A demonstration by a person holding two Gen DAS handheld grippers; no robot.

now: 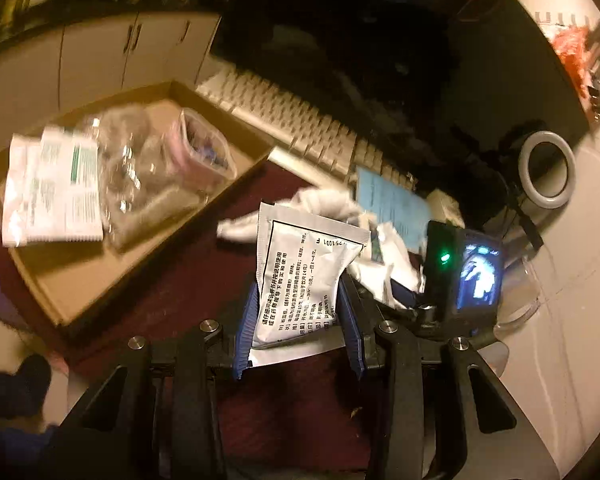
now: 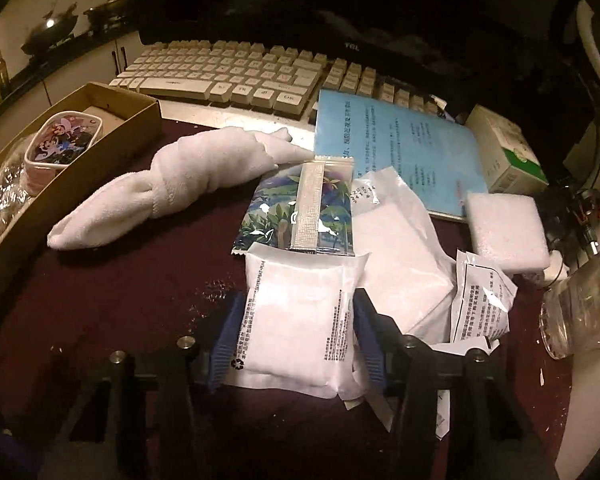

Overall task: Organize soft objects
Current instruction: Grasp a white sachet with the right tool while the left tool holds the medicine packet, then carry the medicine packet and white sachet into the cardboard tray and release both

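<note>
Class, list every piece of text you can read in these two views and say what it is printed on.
"TCL": monitor bezel.
"F": end of a stamped code on the silver sachet; remaining digits unclear.
Silver sachet's boxed Chinese print: too small.
White pouch, blue sheet, keyboard keys: blurred, unreadable.
</note>
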